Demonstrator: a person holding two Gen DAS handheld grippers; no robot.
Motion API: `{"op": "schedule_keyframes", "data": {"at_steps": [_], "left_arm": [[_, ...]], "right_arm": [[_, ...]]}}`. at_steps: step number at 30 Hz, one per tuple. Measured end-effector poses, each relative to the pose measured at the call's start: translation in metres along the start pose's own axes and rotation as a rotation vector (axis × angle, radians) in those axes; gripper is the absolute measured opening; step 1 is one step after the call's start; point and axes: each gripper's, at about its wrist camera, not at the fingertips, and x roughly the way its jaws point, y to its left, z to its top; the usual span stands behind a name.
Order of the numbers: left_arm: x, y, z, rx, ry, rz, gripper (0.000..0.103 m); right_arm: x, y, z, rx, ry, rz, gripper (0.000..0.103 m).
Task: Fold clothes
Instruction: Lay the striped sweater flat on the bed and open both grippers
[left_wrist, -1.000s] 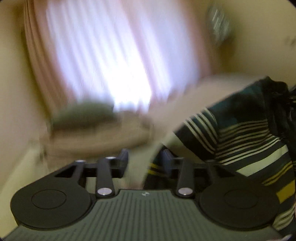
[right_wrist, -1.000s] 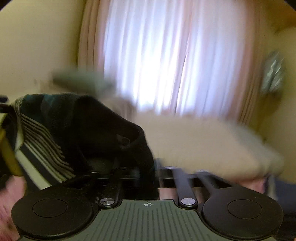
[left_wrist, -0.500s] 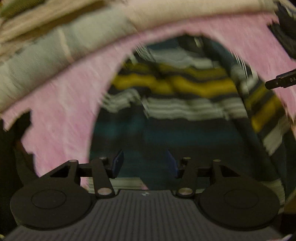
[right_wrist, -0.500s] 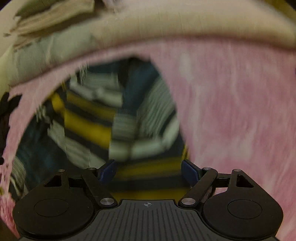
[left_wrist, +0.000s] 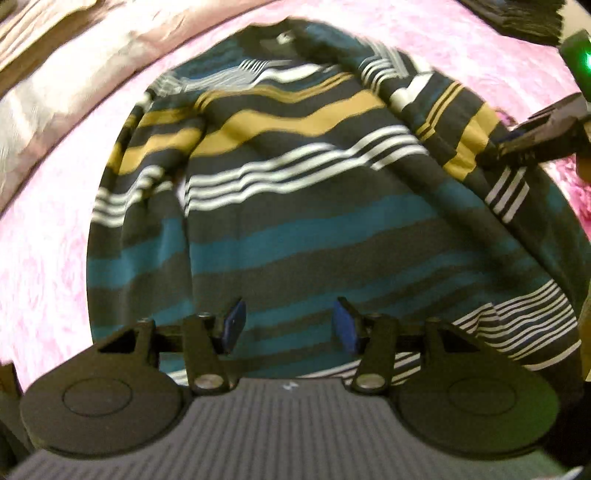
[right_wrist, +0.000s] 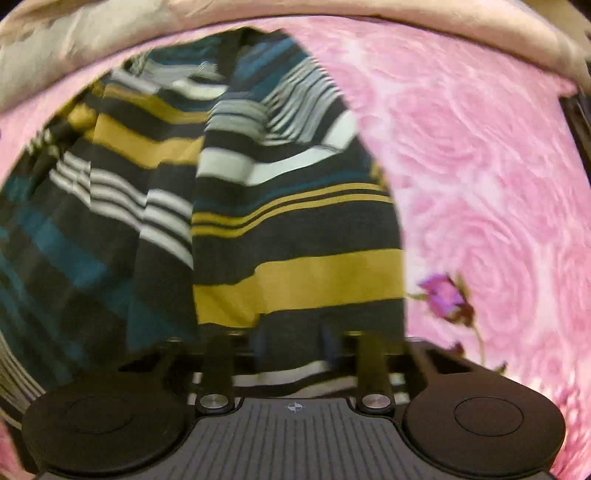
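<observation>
The striped garment (left_wrist: 314, 221) lay spread on the pink rose-patterned bedcover (left_wrist: 48, 206), collar at twelve o'clock in your left wrist view and hem at six o'clock, close under your left gripper (left_wrist: 286, 325). Its left side panel was turned in over the body. A second fold of cloth ran from about one o'clock down to four o'clock.

Your left gripper stood with its jaws apart, the blue pads (left_wrist: 232, 325) clear of the cloth with nothing between them. Your right gripper (right_wrist: 293, 345) had its jaws close together on a dark fold of the garment near the yellow band. The cloth draped over the pads there, so the grip itself was judged, not plainly seen. In the left view, the right gripper's body met the sleeve edge at three o'clock.

In my judgement the step in hand was the side fold: you were carrying the right sleeve or side panel across the body. Whether you were bringing it in or had just laid it, the pictures did not settle. The move to come called for that edge to lie flat and parallel to the left fold.

A beige blanket (right_wrist: 92, 48) lay at twelve o'clock, beyond the garment.
</observation>
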Motion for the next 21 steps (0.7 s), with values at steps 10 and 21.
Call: {"op": "schedule_keyframes", "data": {"at_steps": [10, 21], "left_arm": [[-0.006, -0.037, 0.049, 0.000, -0.068, -0.041, 0.048], [0.010, -0.080, 0.083, -0.104, -0.017, -0.012, 0.050]], "right_arm": [[-0.115, -0.116, 0.063, 0.113, -0.208, -0.117, 0.003], [-0.088, -0.229, 0.196, 0.030, -0.398, -0.272, 0.003]]}}
